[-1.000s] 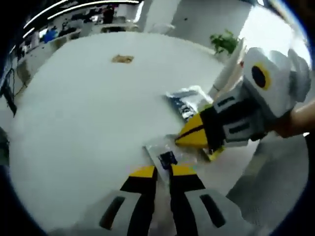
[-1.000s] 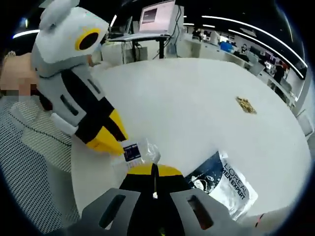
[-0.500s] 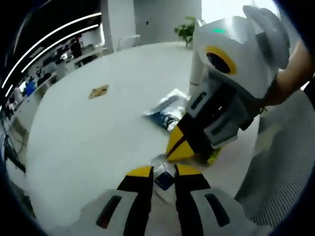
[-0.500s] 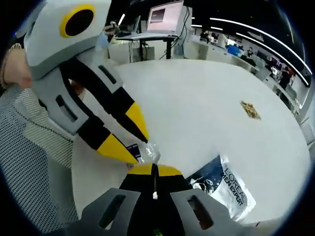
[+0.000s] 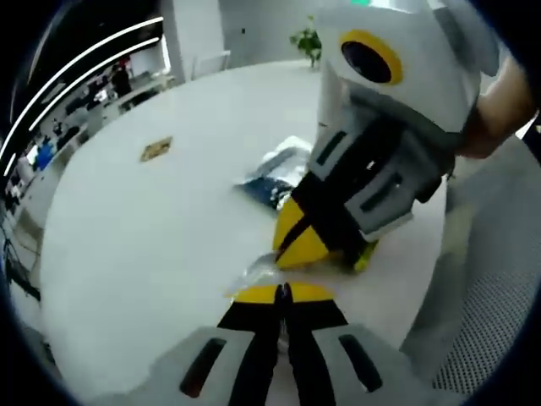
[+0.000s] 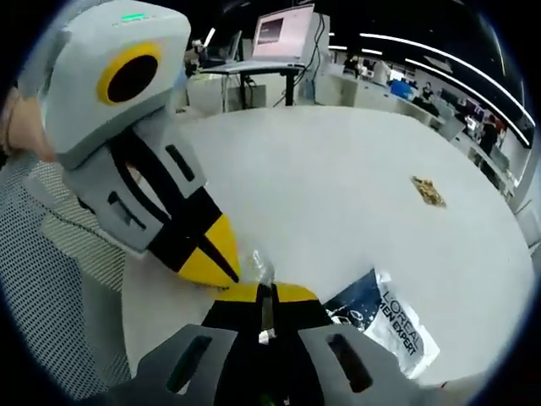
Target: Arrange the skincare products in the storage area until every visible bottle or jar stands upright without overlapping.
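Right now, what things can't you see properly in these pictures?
- Small clear packet: right gripper view, mostly hidden by both grippers' yellow tips; its label can't be read.
- Dark sachet: left gripper view, partly behind the right gripper, print blurred.
- Small brown thing on the white table: too small to identify.

The round bench (image 6: 338,194) is plain white, and a small golden-brown patterned packet (image 6: 428,191) lies on it. The flat sachet (image 6: 385,317) is dark blue and silvery with white lettering. Both the left gripper (image 5: 283,294) and the right gripper (image 6: 264,293) are grey and black with yellow tips.
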{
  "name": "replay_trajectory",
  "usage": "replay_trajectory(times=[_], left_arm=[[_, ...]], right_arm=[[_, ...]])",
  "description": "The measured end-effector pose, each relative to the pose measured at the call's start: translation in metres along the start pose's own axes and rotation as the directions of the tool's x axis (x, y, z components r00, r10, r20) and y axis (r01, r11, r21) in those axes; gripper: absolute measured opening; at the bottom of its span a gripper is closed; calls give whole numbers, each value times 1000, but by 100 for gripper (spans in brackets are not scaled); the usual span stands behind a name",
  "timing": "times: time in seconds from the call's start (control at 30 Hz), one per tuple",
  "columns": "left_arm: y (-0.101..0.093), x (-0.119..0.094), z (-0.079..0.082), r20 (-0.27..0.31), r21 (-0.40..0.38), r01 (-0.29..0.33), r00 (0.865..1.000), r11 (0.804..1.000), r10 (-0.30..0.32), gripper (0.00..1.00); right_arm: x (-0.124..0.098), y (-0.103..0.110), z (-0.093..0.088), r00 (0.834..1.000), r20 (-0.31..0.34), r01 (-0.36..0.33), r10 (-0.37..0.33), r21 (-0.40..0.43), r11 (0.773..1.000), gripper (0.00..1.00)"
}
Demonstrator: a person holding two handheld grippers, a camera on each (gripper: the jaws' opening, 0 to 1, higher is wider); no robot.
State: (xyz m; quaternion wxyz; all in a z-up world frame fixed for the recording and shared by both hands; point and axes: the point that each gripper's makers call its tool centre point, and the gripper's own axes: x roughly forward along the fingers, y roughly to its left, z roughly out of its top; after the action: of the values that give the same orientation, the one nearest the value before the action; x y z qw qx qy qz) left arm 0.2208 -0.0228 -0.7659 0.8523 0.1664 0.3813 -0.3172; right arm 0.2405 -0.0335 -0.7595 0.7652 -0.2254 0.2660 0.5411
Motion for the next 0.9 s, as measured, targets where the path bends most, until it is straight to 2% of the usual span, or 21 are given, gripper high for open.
replay_trajectory(times=[0.07, 0.17, 0.3, 0.37, 0.47, 0.6, 0.77, 0.9], left_arm=[[1, 0, 0, 1, -7, 2, 1000, 1000, -2, 3], [1, 0, 0, 8, -16, 8, 1000, 1000, -8, 3], [0, 0, 1, 10, -19, 12, 1000, 1000, -11, 3], [0, 0, 1, 9, -22, 15, 1000, 1000, -15, 3], [2, 0, 0, 7, -24, 18, 1000, 1000, -18, 3], [3, 0, 0, 3, -33, 16, 1000, 999, -16, 4], [10, 1, 0, 2, -64, 1, 1000, 998, -1, 10], [9, 2, 1, 11, -89, -4, 1000, 996, 5, 12]], right_arm=[[-6, -3, -1, 1000, 0, -1, 1, 11, 1000, 17], [-16, -5, 0, 1000, 4, 14, -14, -33, 999, 13], [-24, -3, 2, 1000, 27, 12, -12, -12, 1000, 19], [-28, -1, 1, 999, 34, 15, -15, -7, 1000, 18], [-35, 2, 5, 998, 60, 6, -9, 58, 998, 18], [-49, 5, 6, 996, 86, 6, -14, 94, 996, 18], [-65, 10, -2, 996, 90, 9, -20, 123, 992, 18], [-78, 11, -11, 996, 88, 16, -33, 185, 983, 17]])
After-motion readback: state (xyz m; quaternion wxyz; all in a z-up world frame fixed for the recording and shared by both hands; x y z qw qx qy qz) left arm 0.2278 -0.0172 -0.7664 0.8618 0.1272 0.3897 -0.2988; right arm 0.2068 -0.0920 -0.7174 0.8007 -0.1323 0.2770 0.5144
